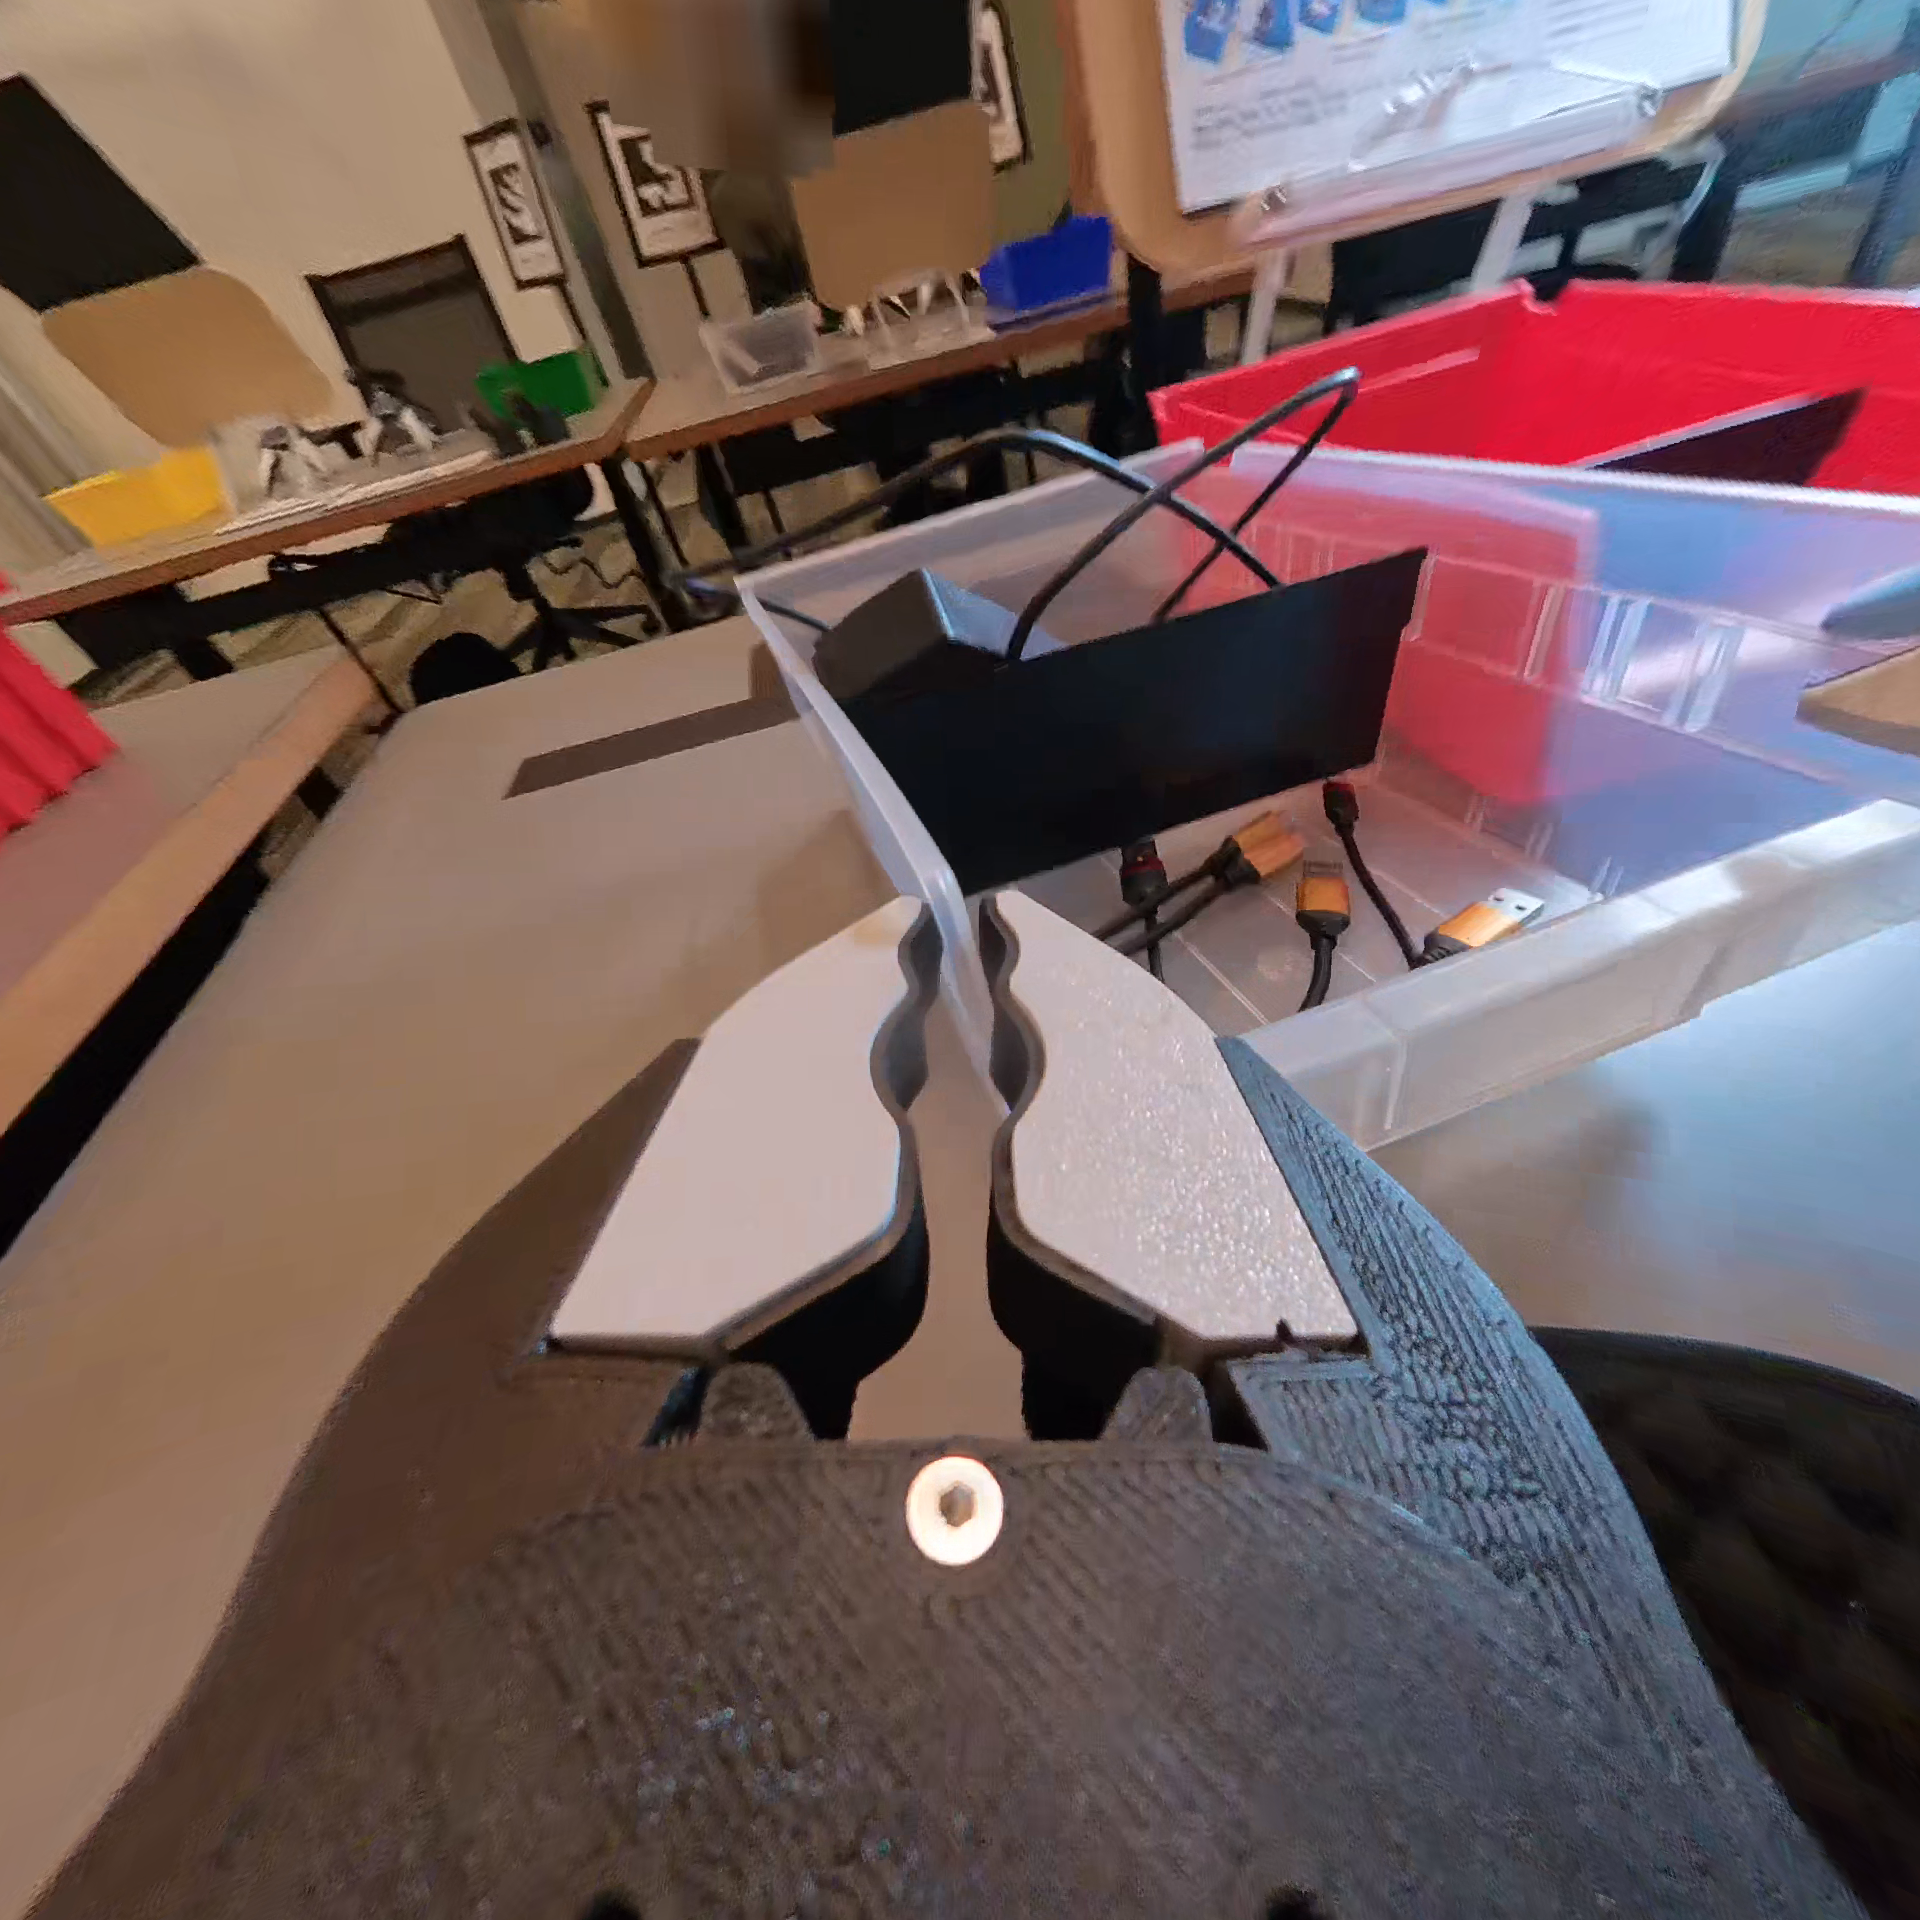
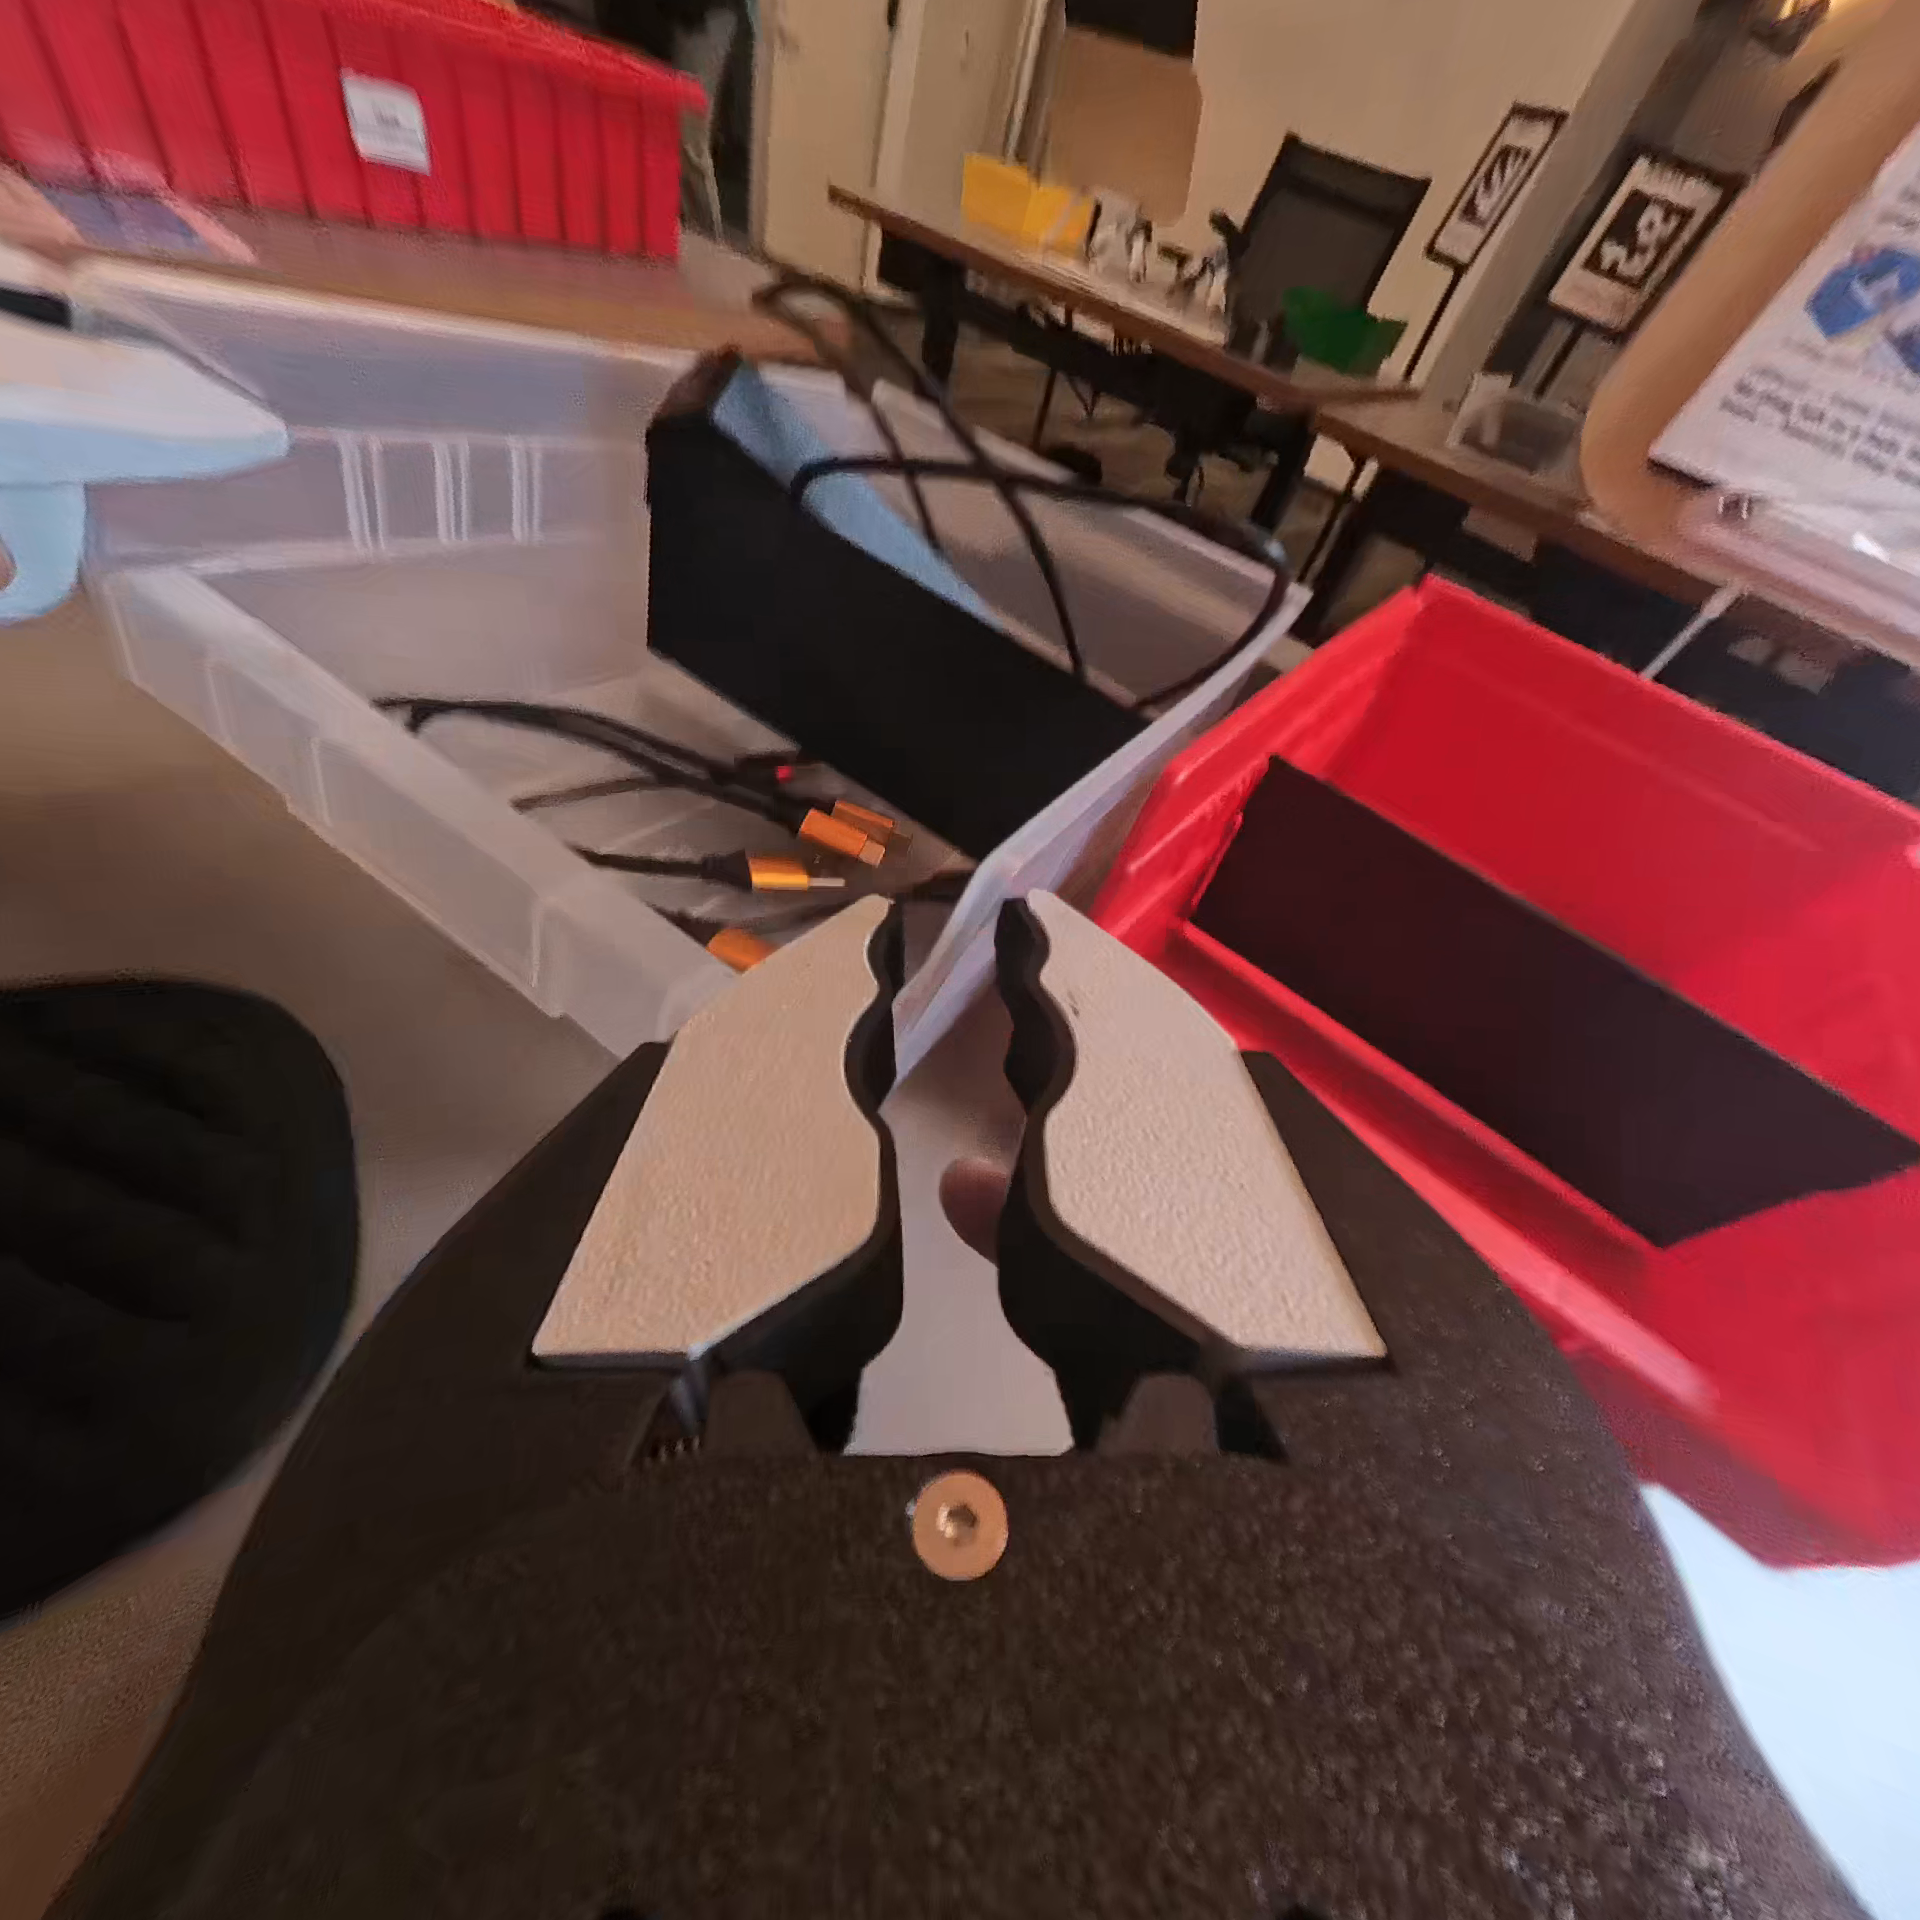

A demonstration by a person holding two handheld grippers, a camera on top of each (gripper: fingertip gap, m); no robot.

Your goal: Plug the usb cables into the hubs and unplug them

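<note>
A clear plastic bin (image 1: 1475, 1029) stands on the grey table and holds several black USB cables with orange plugs (image 1: 1322, 902) and red-black plugs (image 1: 1139, 871). A black panel (image 1: 1122, 727) stands across the bin, with a black box (image 1: 894, 634) at its end and cables looping over it. My left gripper (image 1: 956, 925) is shut on the bin's end wall. My right gripper (image 2: 945, 925) is shut on the opposite end wall (image 2: 1101, 790). The orange plugs (image 2: 831, 831) and the black panel (image 2: 831, 644) also show in the right wrist view.
A red bin (image 2: 1455, 717) with a black divider (image 2: 1558, 1029) sits right beside the clear bin; it also shows in the left wrist view (image 1: 1662, 364). A black rounded object (image 2: 156, 1247) lies on the table near me. Tables with small bins stand behind. The gap from one gripper's tips to the other's is roughly 20 cm.
</note>
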